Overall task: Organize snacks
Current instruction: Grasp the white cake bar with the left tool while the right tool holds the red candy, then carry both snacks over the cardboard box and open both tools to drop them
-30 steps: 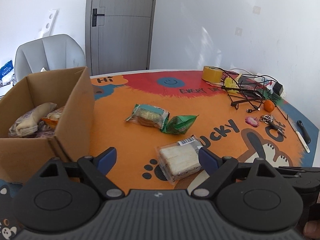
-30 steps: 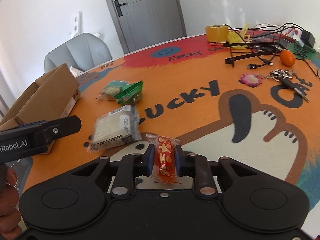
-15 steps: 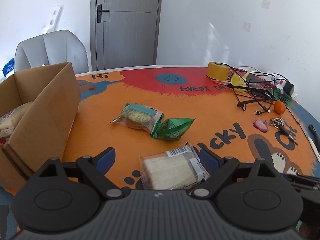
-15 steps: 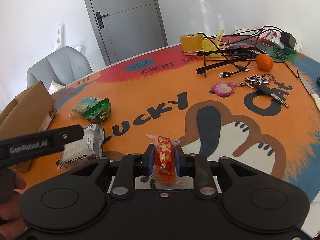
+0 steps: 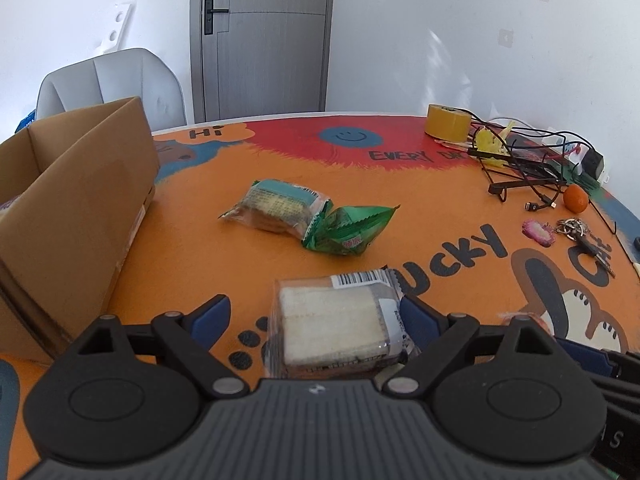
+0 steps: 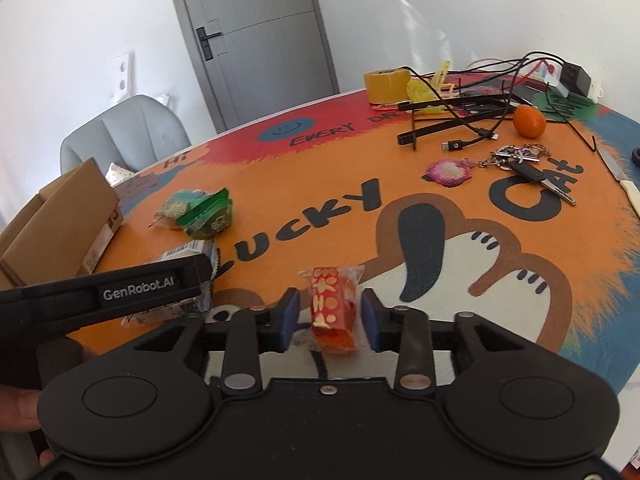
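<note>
Snacks on table: four counted — clear-wrapped sandwich (image 5: 334,326), teal-topped cracker pack (image 5: 276,206), green pouch (image 5: 346,230) touching the cracker pack, red packet (image 6: 334,308).
Box (image 5: 76,200): one, cardboard, open-topped, at the table's left side, well apart from the red packet.
Table (image 5: 420,208): one, round, orange printed cover with "LUCKY CAT" lettering.
Other items: one tape roll (image 5: 447,122), one orange (image 6: 529,121), one key bunch (image 6: 520,160) with pink tag, a tangle of black cables (image 6: 460,120); all at the far right.
Chair (image 5: 112,84): one, grey, behind the box.
Left tool (image 5: 316,316): spread wide; sandwich lying between the blue pads, close to the right pad, left pad well clear; not gripped.
Right tool (image 6: 330,320): has just been opening; red packet standing between the pads with a gap on the left side, right pad just beside the wrapper edge; no squeeze seen.
Only in left view: sandwich's barcode label and full top face; cracker pack and pouch seen whole, side by side; red packet barely a sliver at the right edge.
Only in right view: red packet's gold-patterned face; left tool's side marked "GenRobot.AI" covering most of the sandwich; a hand (image 6: 20,408) at the lower left; a knife (image 6: 624,184) at the right edge.
</note>
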The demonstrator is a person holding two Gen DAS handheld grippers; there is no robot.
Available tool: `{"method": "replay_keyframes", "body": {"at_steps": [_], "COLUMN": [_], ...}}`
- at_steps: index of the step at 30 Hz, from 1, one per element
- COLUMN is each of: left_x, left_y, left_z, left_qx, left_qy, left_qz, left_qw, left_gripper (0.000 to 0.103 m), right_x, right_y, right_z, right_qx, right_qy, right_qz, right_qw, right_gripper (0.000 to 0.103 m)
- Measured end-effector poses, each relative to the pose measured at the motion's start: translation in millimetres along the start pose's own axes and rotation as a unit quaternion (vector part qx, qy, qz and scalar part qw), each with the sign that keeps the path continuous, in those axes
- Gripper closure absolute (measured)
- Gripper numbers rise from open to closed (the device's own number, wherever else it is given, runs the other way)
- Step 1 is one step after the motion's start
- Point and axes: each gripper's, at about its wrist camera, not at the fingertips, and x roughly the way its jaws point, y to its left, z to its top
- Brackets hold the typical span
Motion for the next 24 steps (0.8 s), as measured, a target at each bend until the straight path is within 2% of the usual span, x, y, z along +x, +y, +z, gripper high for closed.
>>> {"method": "replay_keyframes", "body": {"at_steps": [2, 3, 4, 5, 9, 13, 15, 18, 24], "left_x": [-1.5, -1.4, -1.6, -3.1, -12.3, -24.4, -31.0, -44.4, -61.8], "left_y": [4.5, 7.0, 9.0, 11.1, 15.0, 24.4, 29.8, 36.4, 51.6], "left_z": [-4.1, -5.8, -6.5, -6.4, -7.0, -8.5, -8.3, -6.9, -0.2], "left_qx": [-0.007, -0.011, -0.015, -0.021, -0.024, -0.023, -0.022, -0.014, -0.024], "left_qy": [-0.002, -0.003, -0.002, -0.001, -0.002, -0.003, -0.007, -0.030, -0.048], "left_qz": [-0.009, -0.014, -0.021, -0.028, -0.023, -0.027, -0.023, -0.014, -0.011], "left_qw": [0.9999, 0.9998, 0.9997, 0.9994, 0.9994, 0.9994, 0.9995, 0.9993, 0.9985], "left_gripper": [0.015, 0.021, 0.031, 0.035, 0.046, 0.049, 0.049, 0.050, 0.050], "right_x": [-0.7, -0.7, -0.7, -1.0, -4.4, -9.0, -11.0, -13.1, -14.4], "right_y": [3.0, 4.6, 6.2, 6.4, 8.2, 14.8, 20.2, 28.8, 44.1], "right_z": [-2.4, -3.2, -3.7, -3.8, -4.3, -3.7, -2.0, 0.8, 3.6], "right_qx": [-0.004, -0.009, -0.012, -0.010, 0.002, 0.011, 0.008, 0.003, -0.009], "right_qy": [-0.006, -0.007, -0.008, -0.008, -0.006, -0.012, -0.016, -0.021, -0.028], "right_qz": [-0.006, -0.009, -0.013, -0.013, 0.002, 0.013, 0.016, 0.024, 0.035], "right_qw": [1.000, 1.000, 1.000, 1.000, 1.000, 1.000, 1.000, 0.999, 0.999], "right_gripper": [0.062, 0.062, 0.064, 0.068, 0.072, 0.075, 0.080, 0.082, 0.086]}}
